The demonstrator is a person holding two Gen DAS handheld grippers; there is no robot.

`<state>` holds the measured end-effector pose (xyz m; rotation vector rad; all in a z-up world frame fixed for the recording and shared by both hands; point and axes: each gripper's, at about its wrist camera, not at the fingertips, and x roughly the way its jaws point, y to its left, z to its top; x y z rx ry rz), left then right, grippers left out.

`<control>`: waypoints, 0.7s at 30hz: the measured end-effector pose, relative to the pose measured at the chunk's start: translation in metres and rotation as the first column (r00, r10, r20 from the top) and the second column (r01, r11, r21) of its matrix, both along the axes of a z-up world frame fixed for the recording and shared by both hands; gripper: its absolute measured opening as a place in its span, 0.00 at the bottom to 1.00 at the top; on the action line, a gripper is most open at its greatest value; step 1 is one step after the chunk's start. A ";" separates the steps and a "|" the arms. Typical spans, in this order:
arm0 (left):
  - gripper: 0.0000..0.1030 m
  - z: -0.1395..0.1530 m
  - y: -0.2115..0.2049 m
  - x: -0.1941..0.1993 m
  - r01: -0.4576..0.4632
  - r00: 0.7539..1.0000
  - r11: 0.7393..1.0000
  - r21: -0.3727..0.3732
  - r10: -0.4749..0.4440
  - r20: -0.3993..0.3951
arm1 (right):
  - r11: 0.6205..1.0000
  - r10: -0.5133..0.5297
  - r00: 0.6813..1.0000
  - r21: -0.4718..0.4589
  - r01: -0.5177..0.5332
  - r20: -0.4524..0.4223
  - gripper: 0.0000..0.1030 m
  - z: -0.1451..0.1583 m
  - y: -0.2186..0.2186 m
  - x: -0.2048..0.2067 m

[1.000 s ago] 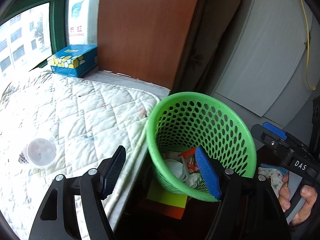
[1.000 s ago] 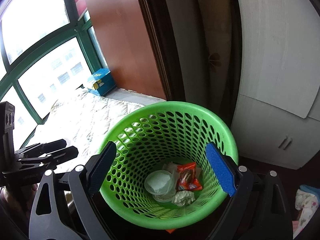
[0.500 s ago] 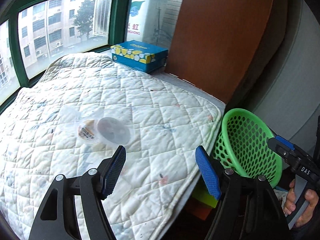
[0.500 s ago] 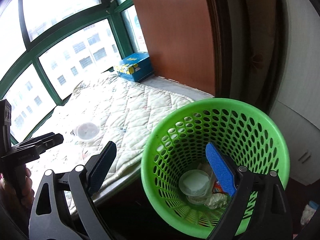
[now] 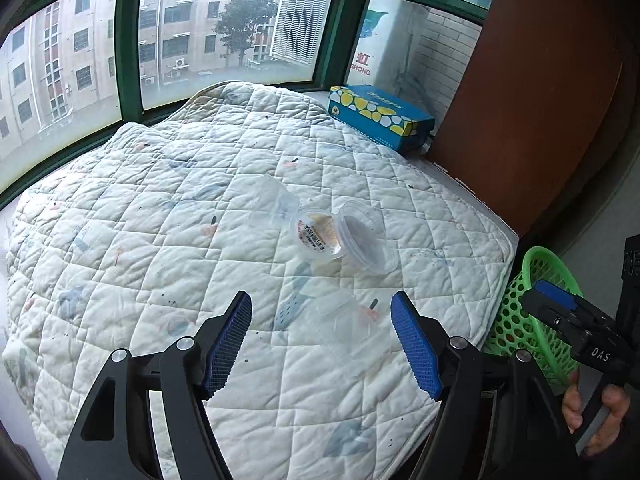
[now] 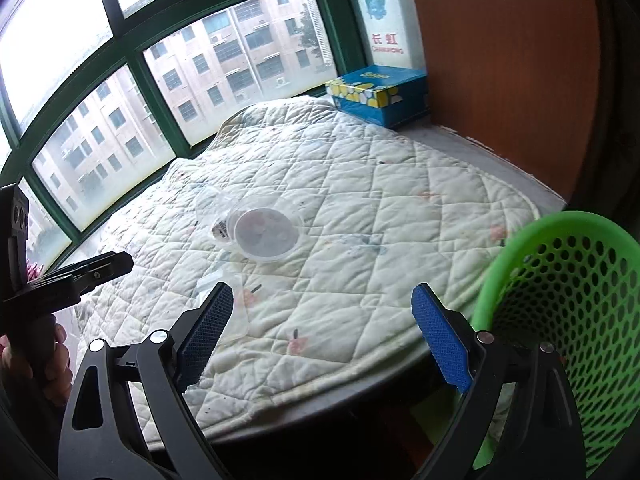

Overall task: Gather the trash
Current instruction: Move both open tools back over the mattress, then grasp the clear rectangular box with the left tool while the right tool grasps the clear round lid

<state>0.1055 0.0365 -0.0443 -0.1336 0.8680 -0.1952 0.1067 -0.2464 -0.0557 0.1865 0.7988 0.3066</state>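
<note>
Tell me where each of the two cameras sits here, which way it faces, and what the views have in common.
Left wrist: on the left gripper, angled down over the quilted pad toward the clear plastic cups; its open fingers show, plus the right gripper and hand at right.
Right wrist: on the right gripper, angled down at the pad's edge with the green basket beside it; its open fingers show, plus the left gripper at left.
Shared: pad, cups, basket, blue tissue box, windows.

Cups (image 5: 344, 236) mid-quilt (image 5: 160, 208), box (image 5: 380, 120) behind by window, basket (image 6: 568, 320) right of quilt.
</note>
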 end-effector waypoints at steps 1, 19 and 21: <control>0.67 -0.002 0.005 0.000 -0.011 1.000 1.000 0.000 0.011 -0.002 | 1.000 0.024 1.000 0.010 -0.024 -0.008 0.87 -0.003 0.008 0.006; 0.67 -0.026 0.054 -0.008 -0.130 0.989 0.991 -0.013 0.129 -0.070 | 0.962 0.271 0.953 0.010 -0.272 -0.138 0.95 -0.068 0.092 0.125; 0.67 -0.030 0.056 -0.007 -0.135 0.988 0.991 -0.012 0.133 -0.081 | 0.962 0.273 0.950 0.014 -0.274 -0.151 0.95 -0.074 0.093 0.135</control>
